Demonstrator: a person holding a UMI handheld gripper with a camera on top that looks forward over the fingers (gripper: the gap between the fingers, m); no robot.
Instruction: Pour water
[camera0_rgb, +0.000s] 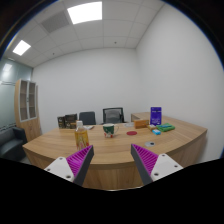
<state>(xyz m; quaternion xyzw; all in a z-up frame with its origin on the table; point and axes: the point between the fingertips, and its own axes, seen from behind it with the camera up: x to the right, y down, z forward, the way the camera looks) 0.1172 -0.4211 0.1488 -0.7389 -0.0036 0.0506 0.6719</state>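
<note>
Office room; wooden conference table (60, 146) carries scattered items. Bottle (81, 135) with cup (109, 130) beside it stand far beyond fingers; purple box (156, 116) and green object (166, 127) toward other end. Gripper (113, 153) spread open, empty. Step judged: approach. Next: advance, straddle bottle.

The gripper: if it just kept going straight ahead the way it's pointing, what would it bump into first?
Probably the wooden table edge, just beyond the open gripper. If it cleared that, the mug is next, though depth is unclear.
</note>
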